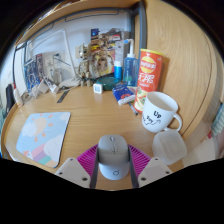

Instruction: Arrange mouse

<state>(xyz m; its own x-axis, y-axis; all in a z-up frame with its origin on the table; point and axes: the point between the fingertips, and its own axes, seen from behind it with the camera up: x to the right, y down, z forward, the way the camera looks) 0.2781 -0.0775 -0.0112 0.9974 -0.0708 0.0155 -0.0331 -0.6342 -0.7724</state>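
The gripper (113,172) has a grey mouse (113,157) between its two fingers, the pink pads (88,158) close against the mouse's flanks on both sides, so the fingers appear narrowed onto it and holding it. The mouse sits low over the wooden desk (95,115), its nose pointing away from the fingers. Just to the right of the mouse lies a small clear lidded container (169,147), near the right finger. Beyond that stands a white mug (160,112) with dark lettering, and behind it a tall orange canister (149,72). To the left a pale printed sheet (42,138) lies near the desk's front edge. The bare wood straight ahead of the mouse is the widest free stretch; clutter lines the back wall
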